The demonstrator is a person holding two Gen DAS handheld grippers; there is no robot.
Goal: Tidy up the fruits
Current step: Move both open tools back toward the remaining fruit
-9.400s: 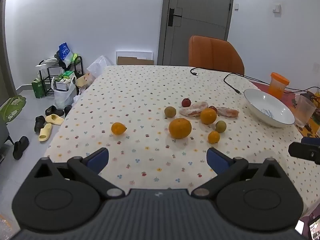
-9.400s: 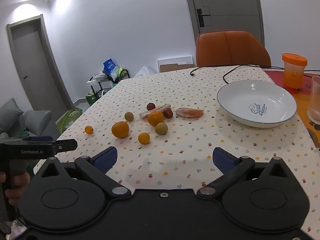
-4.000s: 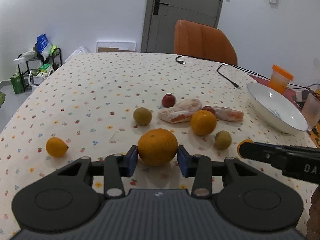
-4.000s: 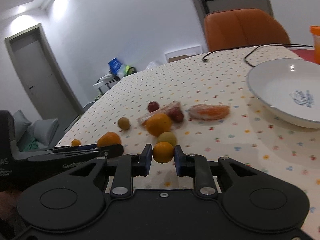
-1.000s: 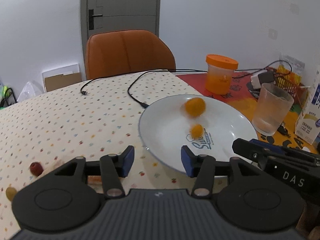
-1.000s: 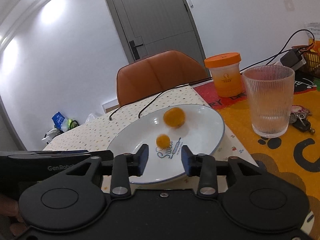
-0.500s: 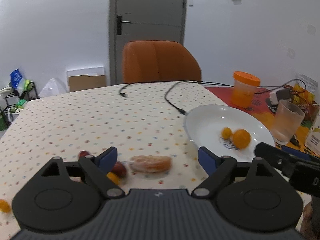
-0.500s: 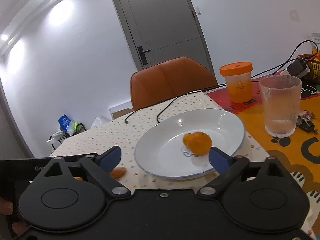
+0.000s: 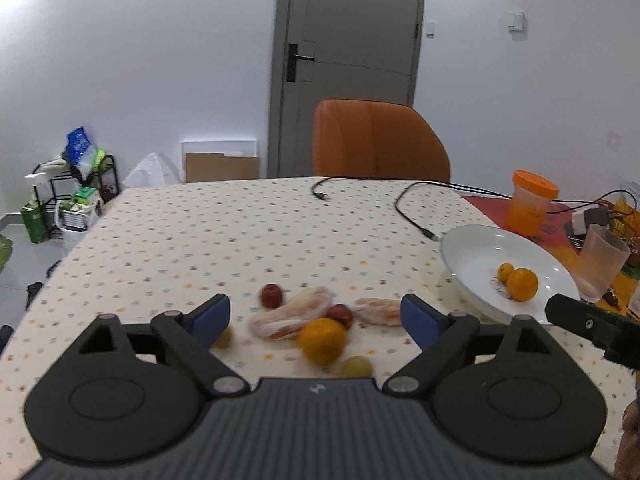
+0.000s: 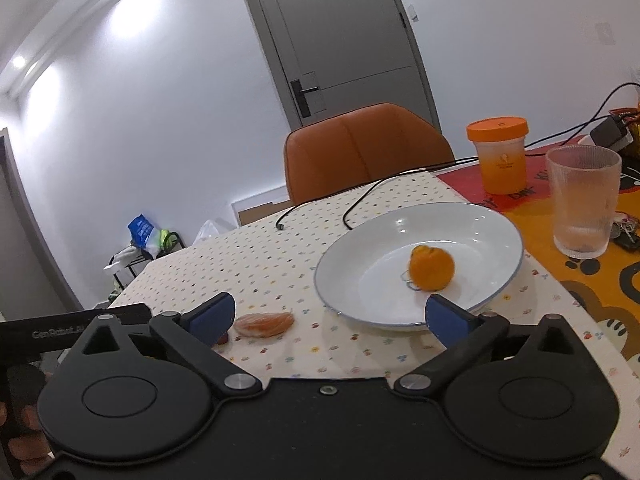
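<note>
Across the dotted counter (image 9: 240, 232), loose fruits (image 9: 322, 340) are lying blurred; two oranges (image 9: 520, 282) are sitting in the white plate (image 9: 472, 248). Left gripper (image 9: 316, 318) and right gripper (image 10: 328, 316) are both hovering spread, empty.

Both wrist cameras look low across the table (image 9: 240, 224), the left from farther back, the right nearer; they share the plate (image 9: 472, 240) and chair (image 10: 360, 152).

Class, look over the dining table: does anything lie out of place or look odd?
Yes. Two black cables trail loose across the tablecloth, one plug ending right beside the plate holding two oranges. Nothing is spilled or broken.
</note>
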